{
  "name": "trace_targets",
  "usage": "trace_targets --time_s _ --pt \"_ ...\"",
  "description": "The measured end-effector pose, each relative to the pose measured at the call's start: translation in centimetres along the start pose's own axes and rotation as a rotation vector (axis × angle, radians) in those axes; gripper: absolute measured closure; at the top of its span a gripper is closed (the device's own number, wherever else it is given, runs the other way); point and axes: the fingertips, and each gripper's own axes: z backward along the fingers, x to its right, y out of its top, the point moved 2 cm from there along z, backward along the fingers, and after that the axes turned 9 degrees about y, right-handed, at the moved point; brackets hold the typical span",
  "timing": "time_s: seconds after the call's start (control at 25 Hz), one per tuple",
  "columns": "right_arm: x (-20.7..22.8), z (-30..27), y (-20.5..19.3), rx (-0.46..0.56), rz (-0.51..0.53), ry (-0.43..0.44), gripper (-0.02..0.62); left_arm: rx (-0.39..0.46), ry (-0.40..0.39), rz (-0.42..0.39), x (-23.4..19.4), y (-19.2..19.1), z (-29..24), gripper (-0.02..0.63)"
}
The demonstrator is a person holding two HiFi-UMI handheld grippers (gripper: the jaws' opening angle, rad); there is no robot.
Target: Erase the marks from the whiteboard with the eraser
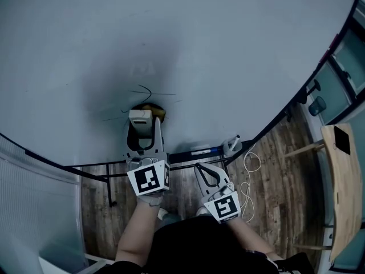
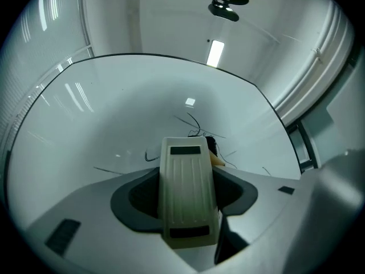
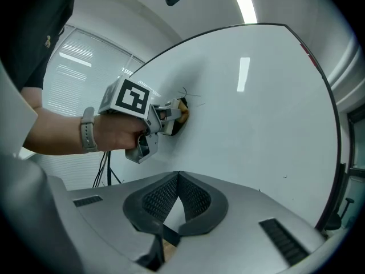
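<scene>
We are pinching the seemingly light, stiff eraser [image 2: 187, 176] by its sides in the left tongs [image 2: 188, 201] over the marks [image 1: 145, 91]; right tongs [image 3: 178, 178] closed, empty.

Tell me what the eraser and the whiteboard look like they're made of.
Eraser: looks like moulded cream plastic with a matte finish, going by the ribbed grooves along its back. Whiteboard: smooth, glossy white coating that mirrors the ceiling light; what lies underneath cannot be told.
</scene>
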Motion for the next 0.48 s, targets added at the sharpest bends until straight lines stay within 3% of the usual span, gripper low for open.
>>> trace_targets --time_s 0.16,0.32,0.48 --pt "0.6 0.6 0.2 0.007 0.009 -0.003 0.566 0.006 0.065 0.128 -0.3 0.4 -0.1 0.347" --pt "1.5 1.2 0.0 0.006 0.012 -0.007 0.566 0.055 0.119 0.158 -0.6 0.7 0.0 0.347" --pt "2.4 1.6 -0.2 0.004 0.011 -0.013 0.566 0.098 0.253 0.211 -4.1 1.3 0.2 0.347"
